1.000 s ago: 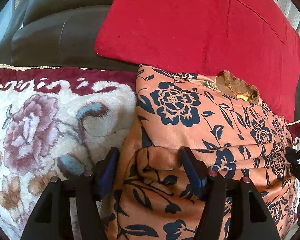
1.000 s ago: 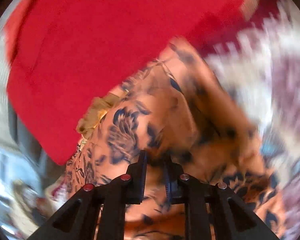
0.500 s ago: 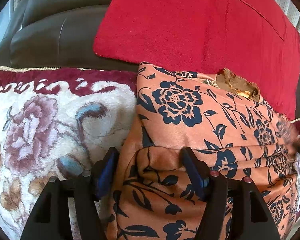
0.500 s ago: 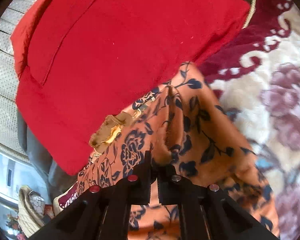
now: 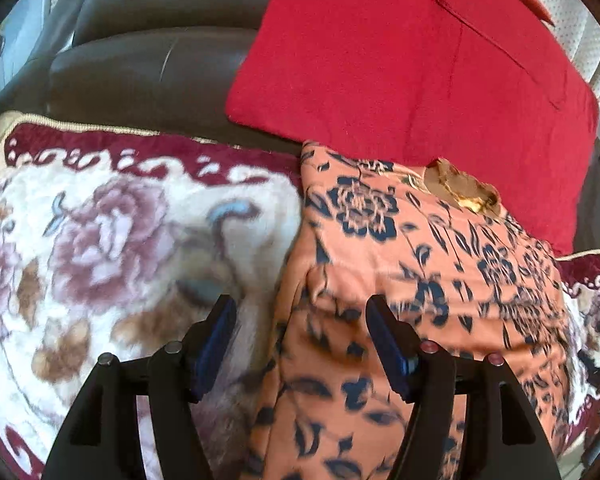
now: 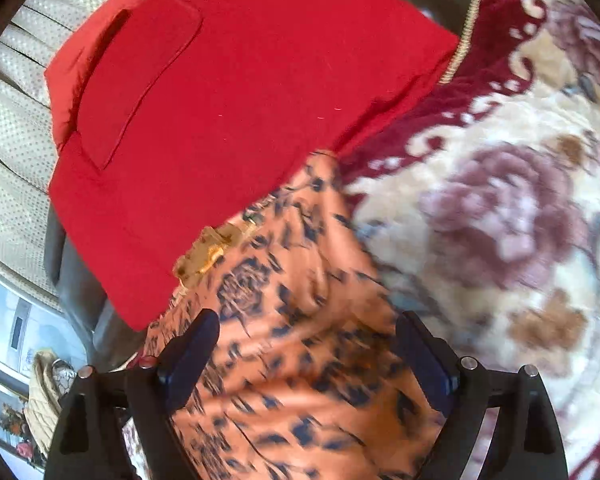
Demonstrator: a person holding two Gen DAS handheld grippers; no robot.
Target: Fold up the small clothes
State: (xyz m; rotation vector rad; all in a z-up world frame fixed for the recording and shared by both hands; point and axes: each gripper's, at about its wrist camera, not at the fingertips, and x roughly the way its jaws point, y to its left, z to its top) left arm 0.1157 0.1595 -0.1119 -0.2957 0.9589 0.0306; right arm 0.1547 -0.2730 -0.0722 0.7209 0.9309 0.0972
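An orange garment with dark blue flowers (image 5: 420, 264) lies folded on a floral plush blanket (image 5: 112, 240). A gold embroidered neckline (image 5: 462, 190) shows at its far edge. My left gripper (image 5: 300, 312) is open, its jaws straddling the garment's near left edge. In the right wrist view the same garment (image 6: 300, 320) lies under my right gripper (image 6: 306, 330), which is open wide and empty above the cloth.
A red cushion (image 5: 400, 60) leans against the dark leather sofa back (image 5: 140, 68) just behind the garment. It also shows in the right wrist view (image 6: 228, 100). A cream perforated seat (image 6: 16, 128) lies to the left there.
My right gripper, shut on a fold of the garment before, has opened wide and let it go. My left gripper has stayed open and drawn back slightly.
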